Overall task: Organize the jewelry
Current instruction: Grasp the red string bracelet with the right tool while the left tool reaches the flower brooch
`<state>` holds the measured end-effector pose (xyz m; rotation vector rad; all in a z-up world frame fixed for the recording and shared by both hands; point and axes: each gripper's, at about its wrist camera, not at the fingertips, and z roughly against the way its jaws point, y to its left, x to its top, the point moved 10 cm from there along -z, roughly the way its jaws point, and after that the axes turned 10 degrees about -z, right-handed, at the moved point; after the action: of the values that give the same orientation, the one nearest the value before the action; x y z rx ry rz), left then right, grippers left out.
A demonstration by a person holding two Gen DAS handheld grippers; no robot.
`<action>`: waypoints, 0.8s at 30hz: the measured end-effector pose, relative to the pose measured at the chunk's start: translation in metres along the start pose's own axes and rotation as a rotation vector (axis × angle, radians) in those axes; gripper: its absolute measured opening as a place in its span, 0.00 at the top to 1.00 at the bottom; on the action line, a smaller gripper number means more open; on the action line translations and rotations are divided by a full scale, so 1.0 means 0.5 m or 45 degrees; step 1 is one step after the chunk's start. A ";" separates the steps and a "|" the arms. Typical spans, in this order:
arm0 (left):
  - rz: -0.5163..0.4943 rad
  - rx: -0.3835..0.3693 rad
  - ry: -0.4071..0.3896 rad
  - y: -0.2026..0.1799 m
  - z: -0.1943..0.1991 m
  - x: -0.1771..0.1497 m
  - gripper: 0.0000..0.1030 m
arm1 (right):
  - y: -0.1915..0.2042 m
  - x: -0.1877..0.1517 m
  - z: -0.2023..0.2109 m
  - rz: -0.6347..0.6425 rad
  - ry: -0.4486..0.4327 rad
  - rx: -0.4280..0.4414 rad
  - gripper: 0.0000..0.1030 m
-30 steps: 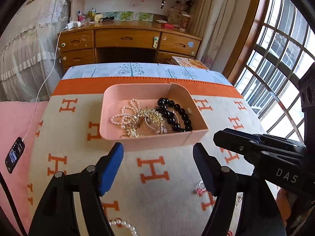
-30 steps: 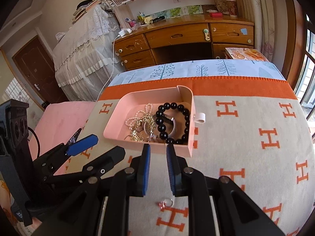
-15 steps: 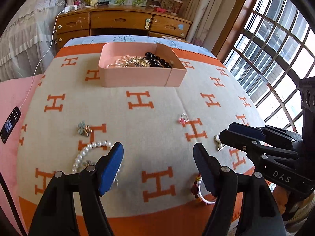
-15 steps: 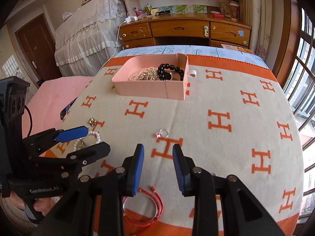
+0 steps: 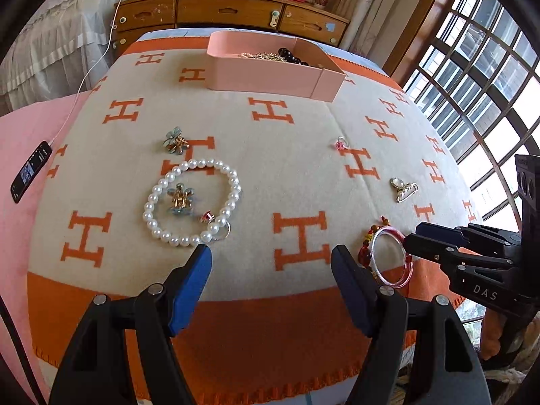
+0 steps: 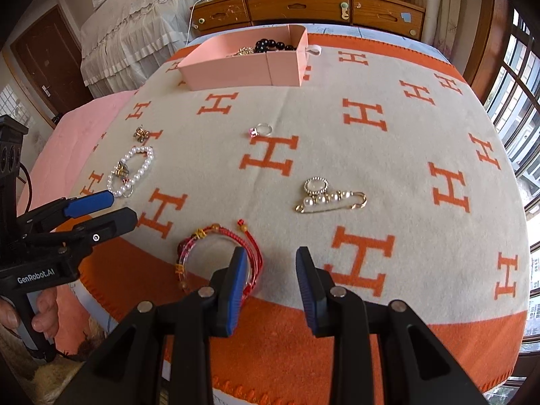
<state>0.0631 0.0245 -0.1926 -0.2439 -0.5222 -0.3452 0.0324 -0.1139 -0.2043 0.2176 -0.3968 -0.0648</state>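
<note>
A pink tray [image 5: 263,76] [image 6: 236,71] with black beads and gold chains stands at the far side of the blanket. Loose jewelry lies nearer: a white pearl bracelet [image 5: 158,199] [image 6: 141,163] ringing a small brooch, a flower brooch [image 5: 175,140], a pink-stone ring [image 5: 341,142] [image 6: 260,130], a pearl pin brooch [image 5: 403,190] [image 6: 324,195], and a red cord bracelet with a clear bangle [image 5: 388,256] [image 6: 216,253]. My left gripper [image 5: 271,263] is open and empty just short of the pearl bracelet. My right gripper [image 6: 271,266] is open and empty beside the red bracelet.
The cream and orange H-pattern blanket [image 5: 297,182] covers a bed; its near orange edge [image 6: 337,320] lies under both grippers. A phone on a white cable [image 5: 30,172] lies at the left. A wooden desk [image 6: 303,8] stands behind.
Both grippers have pulled back from the pink tray toward the near edge of the blanket. The right gripper has opened wider. The loose jewelry has come into view.
</note>
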 end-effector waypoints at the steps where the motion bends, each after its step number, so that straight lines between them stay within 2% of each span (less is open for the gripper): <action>1: 0.001 0.019 0.009 0.004 -0.001 -0.006 0.31 | 0.001 -0.004 -0.004 0.001 0.011 0.002 0.70; 6: 0.008 0.066 0.021 0.013 0.003 -0.021 0.31 | 0.017 -0.009 -0.005 0.057 -0.005 -0.023 0.70; 12: 0.011 0.085 0.001 0.014 0.017 -0.024 0.31 | 0.038 -0.014 -0.010 0.211 -0.070 -0.150 0.70; 16: 0.008 0.090 -0.005 0.013 0.022 -0.027 0.31 | 0.036 -0.015 -0.009 0.225 -0.084 -0.153 0.71; 18: 0.008 0.091 -0.006 0.013 0.023 -0.027 0.31 | 0.038 -0.016 -0.008 0.219 -0.078 -0.132 0.78; 20: 0.010 0.092 -0.007 0.014 0.025 -0.028 0.31 | 0.044 -0.020 -0.007 0.229 -0.078 -0.133 0.91; 24: 0.015 0.093 -0.006 0.017 0.026 -0.030 0.31 | 0.045 -0.020 -0.006 0.199 -0.073 -0.115 0.94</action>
<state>0.0487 0.0403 -0.1907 -0.1774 -0.5370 -0.3138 0.0247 -0.0905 -0.2061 0.0954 -0.4658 0.0651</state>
